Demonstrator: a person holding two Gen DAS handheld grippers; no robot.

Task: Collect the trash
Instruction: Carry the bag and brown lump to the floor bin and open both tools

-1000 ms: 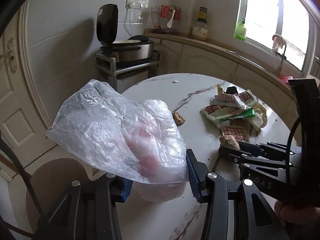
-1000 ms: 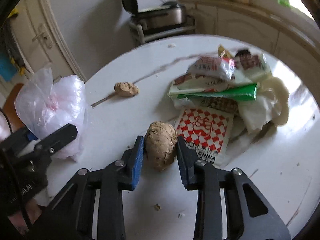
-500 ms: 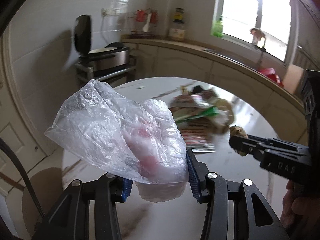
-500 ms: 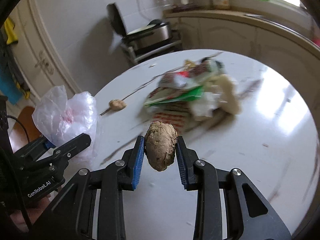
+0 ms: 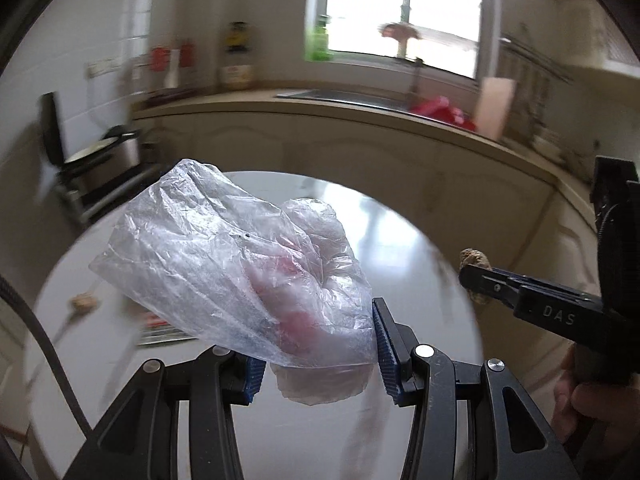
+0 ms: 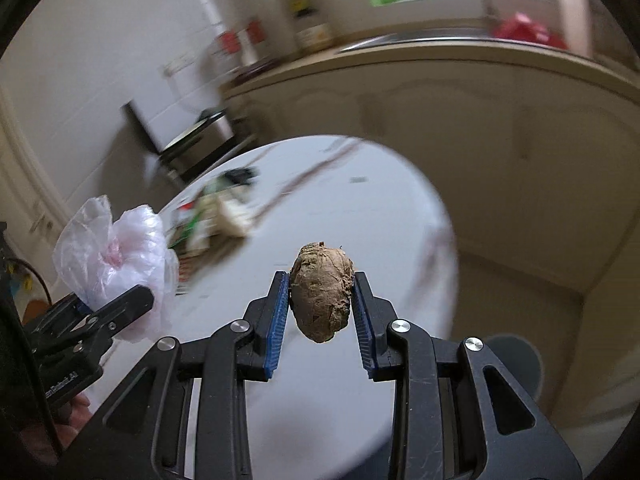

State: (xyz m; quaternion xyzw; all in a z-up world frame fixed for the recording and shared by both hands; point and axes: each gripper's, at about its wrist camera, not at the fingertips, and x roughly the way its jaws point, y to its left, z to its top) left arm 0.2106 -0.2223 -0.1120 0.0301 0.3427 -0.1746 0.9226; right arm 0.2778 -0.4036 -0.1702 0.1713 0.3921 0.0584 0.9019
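My left gripper [image 5: 318, 344] is shut on a crumpled clear plastic bag [image 5: 240, 272] with pink inside, held above the round white table [image 5: 384, 224]. The bag also shows in the right wrist view [image 6: 116, 256]. My right gripper [image 6: 321, 304] is shut on a brown lumpy root-like piece of trash [image 6: 322, 296], lifted above the table [image 6: 360, 208]. In the left wrist view the right gripper [image 5: 476, 280] is at the right with the lump [image 5: 474, 258]. A pile of wrappers [image 6: 212, 216] lies on the table's far left. Another small brown lump [image 5: 84, 302] lies on the table.
A grey round bin [image 6: 516, 364] stands on the floor right of the table. A curved counter with cabinets [image 6: 440, 92] runs behind, with a sink and red item [image 5: 438, 106]. An open rice cooker on a stand [image 5: 100, 156] is at the back left.
Both grippers have swung to the right while holding their loads. The wrapper pile has slid to the left of the views. The right gripper has carried the lump toward the table's right edge.
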